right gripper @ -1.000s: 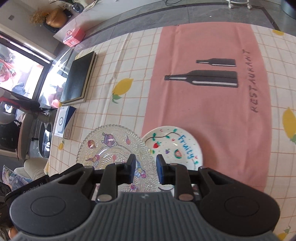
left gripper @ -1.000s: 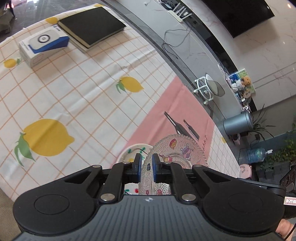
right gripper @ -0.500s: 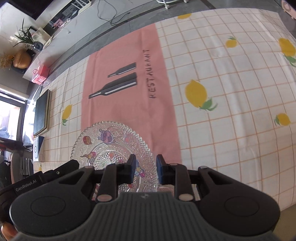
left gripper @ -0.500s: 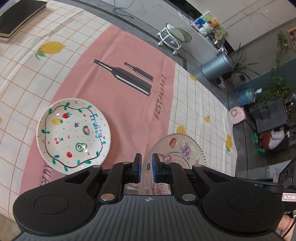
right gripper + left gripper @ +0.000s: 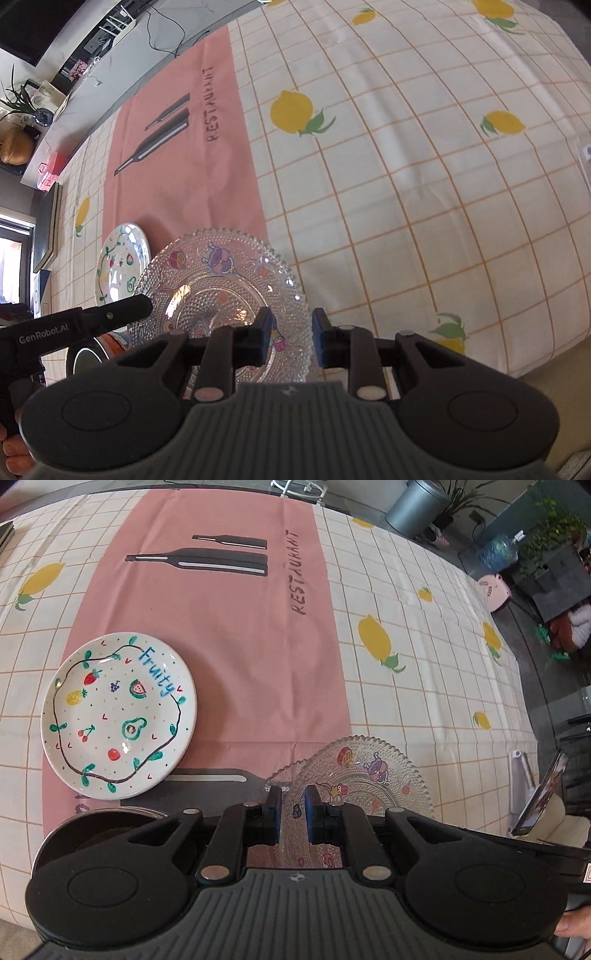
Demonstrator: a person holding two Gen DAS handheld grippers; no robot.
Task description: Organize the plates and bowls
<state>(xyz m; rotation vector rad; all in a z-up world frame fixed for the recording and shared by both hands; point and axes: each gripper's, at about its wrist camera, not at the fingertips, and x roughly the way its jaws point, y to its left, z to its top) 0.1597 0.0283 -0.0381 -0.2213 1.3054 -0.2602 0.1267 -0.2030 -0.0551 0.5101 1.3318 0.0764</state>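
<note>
A clear beaded glass plate [image 5: 369, 775] with cartoon prints is held near the table's front edge. My left gripper [image 5: 292, 801] is shut on its rim. In the right wrist view the same glass plate [image 5: 221, 288] has my right gripper [image 5: 290, 325] around its near rim, jaws slightly apart. The left gripper's finger [image 5: 125, 310] reaches the plate's left rim there. A white plate [image 5: 118, 716] painted with fruit and "Fruity" lies on the pink placemat [image 5: 229, 635] to the left. It also shows in the right wrist view [image 5: 122, 266].
A dark round dish [image 5: 107, 823] sits at the front left, partly hidden by my left gripper. The table carries a lemon-print checked cloth [image 5: 424, 184]. A black book [image 5: 48, 229] lies at the far left edge. The floor and a grey bin [image 5: 417, 502] lie beyond the table.
Both grippers swung right with the glass plate, which has lowered toward flat. The white plate now lies apart to its left. The right gripper's jaws have opened slightly.
</note>
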